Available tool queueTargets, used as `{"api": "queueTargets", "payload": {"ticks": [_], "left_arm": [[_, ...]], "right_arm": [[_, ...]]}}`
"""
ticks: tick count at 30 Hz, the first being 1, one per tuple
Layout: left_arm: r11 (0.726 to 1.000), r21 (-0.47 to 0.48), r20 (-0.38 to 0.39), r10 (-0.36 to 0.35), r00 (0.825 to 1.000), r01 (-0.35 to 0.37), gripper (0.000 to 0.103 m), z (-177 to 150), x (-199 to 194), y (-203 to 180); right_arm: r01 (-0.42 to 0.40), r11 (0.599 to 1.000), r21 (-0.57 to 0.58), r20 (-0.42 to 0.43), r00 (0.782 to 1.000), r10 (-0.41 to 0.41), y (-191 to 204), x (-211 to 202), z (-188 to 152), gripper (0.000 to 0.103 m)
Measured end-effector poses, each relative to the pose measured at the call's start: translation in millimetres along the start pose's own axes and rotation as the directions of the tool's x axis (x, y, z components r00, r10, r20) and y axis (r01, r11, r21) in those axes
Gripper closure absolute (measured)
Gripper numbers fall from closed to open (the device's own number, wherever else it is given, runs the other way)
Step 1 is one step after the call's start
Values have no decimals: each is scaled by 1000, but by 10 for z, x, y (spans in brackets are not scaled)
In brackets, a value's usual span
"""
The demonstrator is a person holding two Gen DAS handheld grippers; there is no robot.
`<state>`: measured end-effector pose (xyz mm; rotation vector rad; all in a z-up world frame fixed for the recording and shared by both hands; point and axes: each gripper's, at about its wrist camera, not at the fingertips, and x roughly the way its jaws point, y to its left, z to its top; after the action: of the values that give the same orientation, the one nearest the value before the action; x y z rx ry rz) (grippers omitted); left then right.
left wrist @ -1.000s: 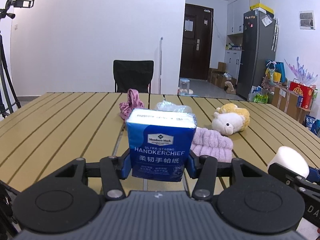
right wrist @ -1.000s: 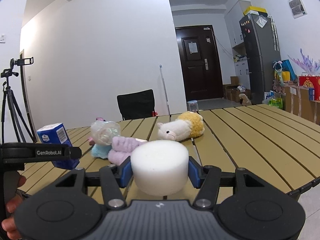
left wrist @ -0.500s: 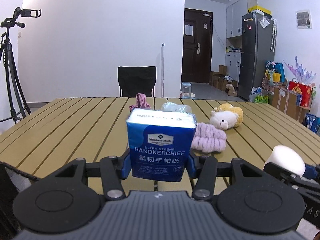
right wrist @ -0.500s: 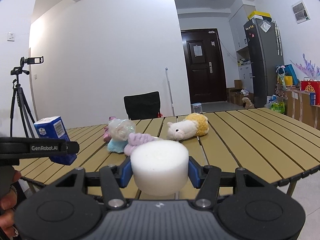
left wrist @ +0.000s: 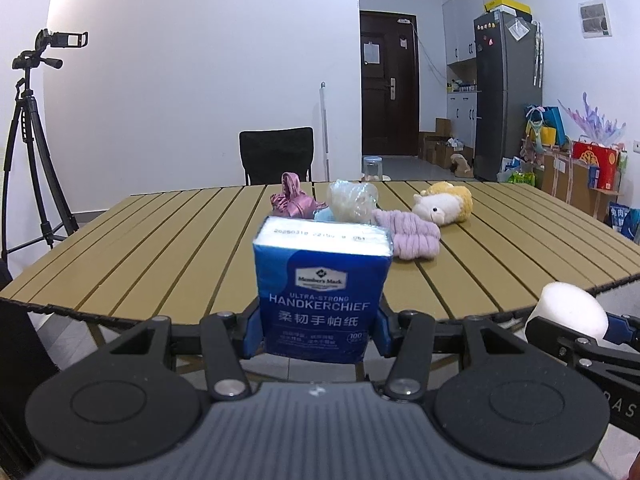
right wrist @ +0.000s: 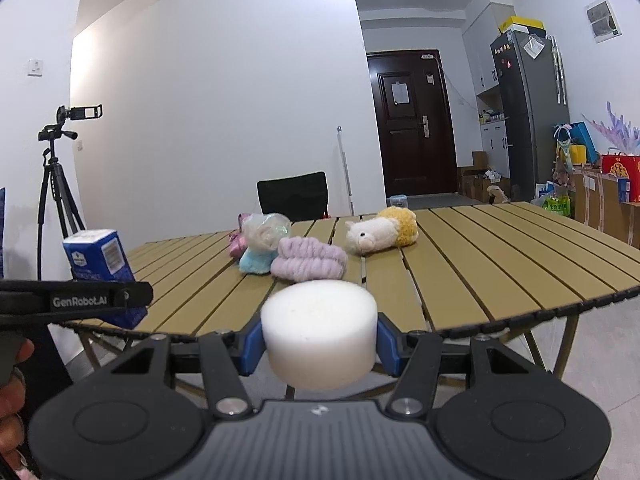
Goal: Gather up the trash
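My left gripper [left wrist: 320, 332] is shut on a blue handkerchief tissue pack [left wrist: 322, 292], held upright in front of the near edge of the wooden slat table [left wrist: 160, 256]. My right gripper [right wrist: 320, 344] is shut on a white foam cylinder [right wrist: 319, 330], also off the table's near edge. Each held item shows in the other view: the foam cylinder [left wrist: 574, 310] at the right, the tissue pack [right wrist: 102, 270] at the left. On the table lie a crumpled clear plastic wrapper [left wrist: 352, 200], a pink cloth [left wrist: 292, 200] and a light blue item [right wrist: 256, 261].
A purple fluffy headband [right wrist: 308, 260] and a white-and-yellow plush toy [right wrist: 382, 230] lie mid-table. A black chair [left wrist: 276, 154] stands behind the table, a camera tripod [left wrist: 28, 140] at the left, a fridge [left wrist: 506, 96] and boxes at the right. A person's hand [right wrist: 12, 412] holds the left gripper.
Both grippers have drawn back from the table with their items still held; the table's near edge now shows in both views and the objects on it look farther away.
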<state>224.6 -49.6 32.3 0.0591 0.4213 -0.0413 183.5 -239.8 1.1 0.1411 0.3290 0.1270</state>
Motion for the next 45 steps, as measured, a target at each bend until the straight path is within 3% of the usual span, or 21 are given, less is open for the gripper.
{"api": "queueTargets", "payload": {"ticks": [11,26,40,45], "left_arm": [[999,42,-38,16,999,-14,51,-285,-272,14],[997,62,-176,61,982,-51,51,-754,-253,223],[996,44,-363,92,927,-82,51,-1161,78,454],[994,38,-439,107,892,-100,51,-1305,253,553]], "right_arm": [[12,1000,-7,-69,998,-13,26,-212,-269,48],[26,999,-28,-176,984,-31,46,-212,-616,48],[53,998,-38,-269,961,-61,-45,-38,-891,48],[71,997,-31,-302,950,-77,-112,61,-981,48]]}}
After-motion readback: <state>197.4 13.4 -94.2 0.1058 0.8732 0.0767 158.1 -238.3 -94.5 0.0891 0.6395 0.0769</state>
